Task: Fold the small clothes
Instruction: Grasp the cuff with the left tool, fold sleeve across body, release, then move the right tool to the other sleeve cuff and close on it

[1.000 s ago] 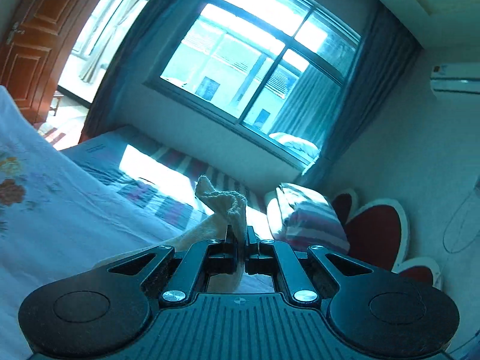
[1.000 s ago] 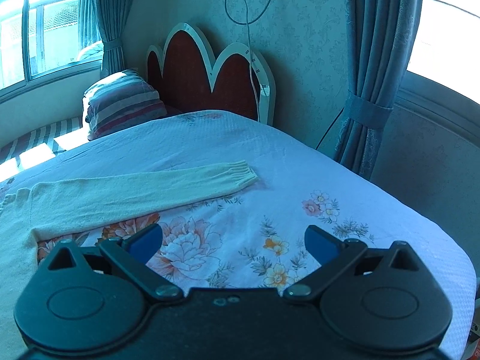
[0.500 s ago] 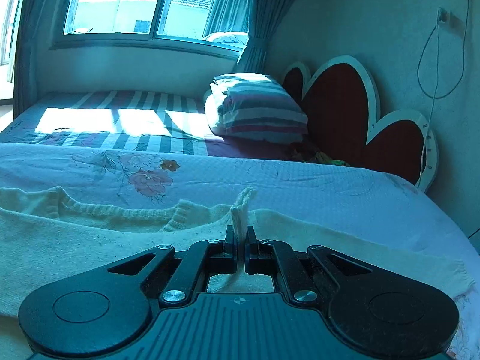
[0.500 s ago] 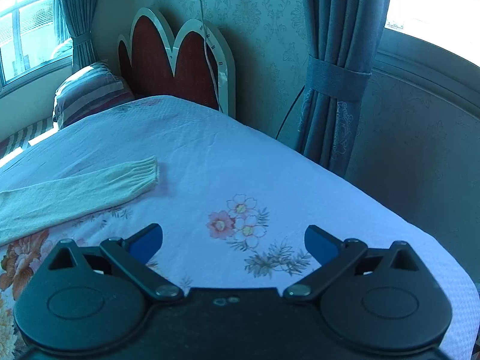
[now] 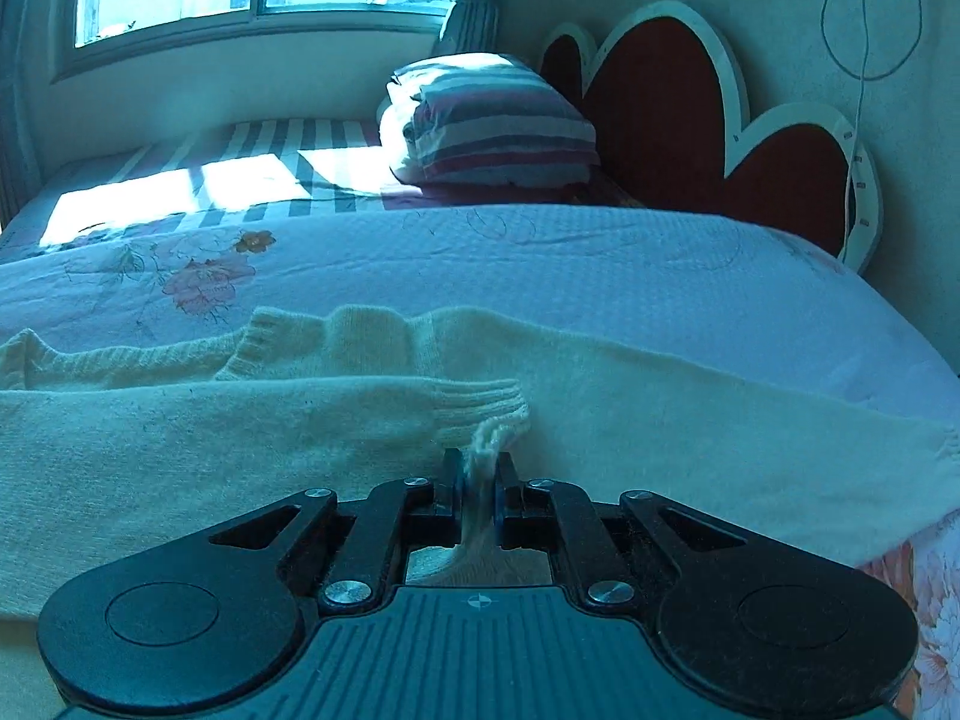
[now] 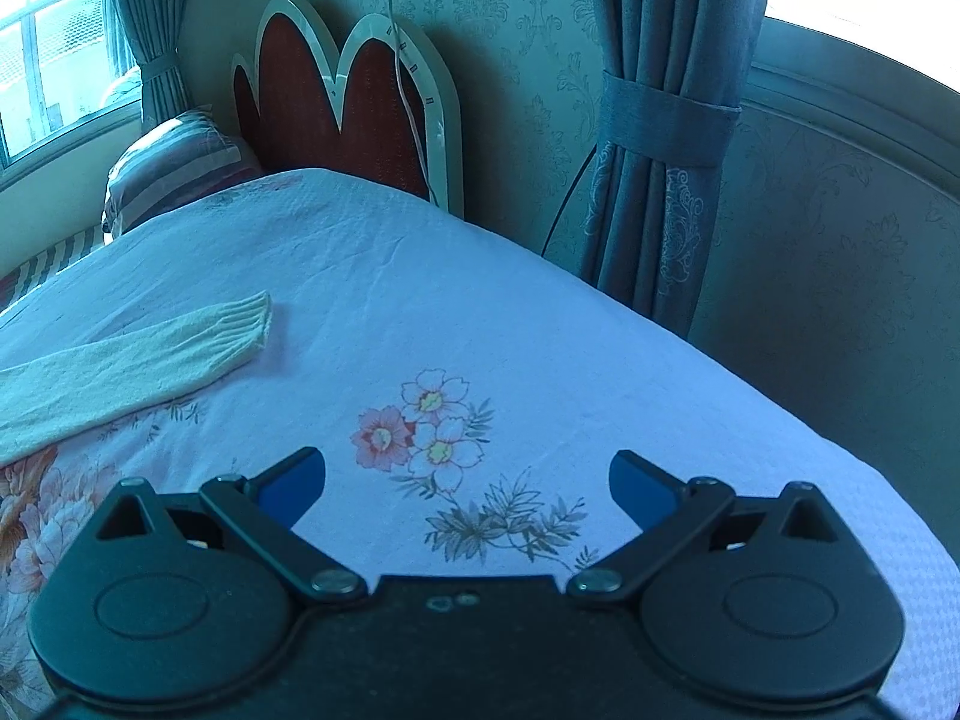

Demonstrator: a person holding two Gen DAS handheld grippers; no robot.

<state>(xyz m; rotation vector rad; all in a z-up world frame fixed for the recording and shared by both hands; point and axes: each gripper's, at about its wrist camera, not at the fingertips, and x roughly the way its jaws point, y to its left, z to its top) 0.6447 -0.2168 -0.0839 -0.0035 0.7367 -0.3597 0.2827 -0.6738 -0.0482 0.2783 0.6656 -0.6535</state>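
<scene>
A cream knit sweater (image 5: 630, 420) lies spread on the floral bedspread (image 5: 540, 252). My left gripper (image 5: 478, 474) is shut on the ribbed cuff (image 5: 480, 408) of one sleeve, which lies folded across the sweater's body. The collar (image 5: 264, 342) shows behind it. In the right wrist view the other sleeve (image 6: 138, 360) lies stretched out at the left. My right gripper (image 6: 468, 480) is open and empty above the bedspread (image 6: 480, 330), to the right of that sleeve's cuff (image 6: 252, 324).
A striped pillow (image 5: 492, 126) and a red and white headboard (image 5: 708, 126) stand at the far end. A striped sheet (image 5: 240, 180) lies under the window. A tied curtain (image 6: 660, 138) hangs past the bed's right edge (image 6: 810, 438).
My left gripper has brought the sleeve cuff down from mid-air and laid the sleeve across the sweater's body. My right gripper has swung to the right, away from the other sleeve, staying open.
</scene>
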